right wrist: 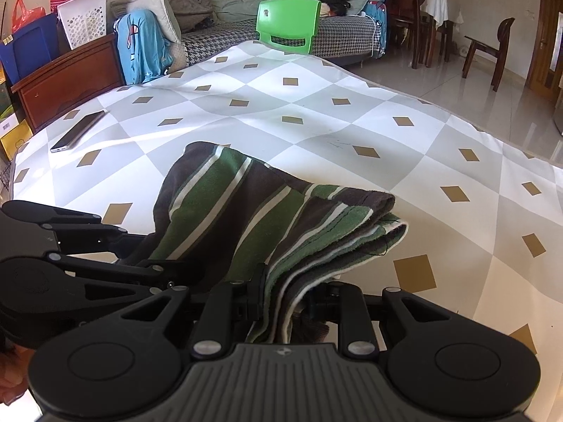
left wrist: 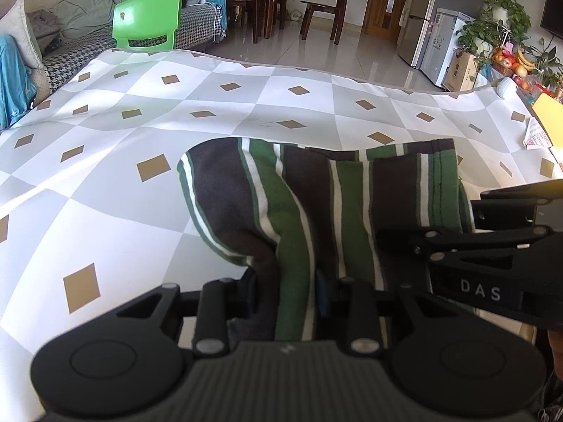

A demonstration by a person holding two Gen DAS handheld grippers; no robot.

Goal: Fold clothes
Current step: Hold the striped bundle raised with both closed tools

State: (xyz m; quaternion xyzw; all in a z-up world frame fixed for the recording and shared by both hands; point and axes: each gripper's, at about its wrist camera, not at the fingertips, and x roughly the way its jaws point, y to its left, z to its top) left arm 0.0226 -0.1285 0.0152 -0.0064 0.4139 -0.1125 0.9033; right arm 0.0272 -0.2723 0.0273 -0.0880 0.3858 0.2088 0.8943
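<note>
Gripping the striped garment (left wrist: 281, 190) near edge, your left gripper (left wrist: 286, 290) and right gripper (right wrist: 281, 297) both clamp it, cloth draping far onto the table (left wrist: 105, 183).

Work surface: tablecloth (right wrist: 316, 112) with grey and white diamonds and small tan lozenges. Phone (right wrist: 77, 130) lies flat near its left edge. Green plastic chair (right wrist: 286, 21) stands at the far edge; houndstooth sofa (right wrist: 345, 33) behind it, piled with cushions. Dark wooden chair (left wrist: 329, 3) on tiled floor. Fruit bowl (left wrist: 512, 63) and potted plants (left wrist: 503, 17) at far right.
</note>
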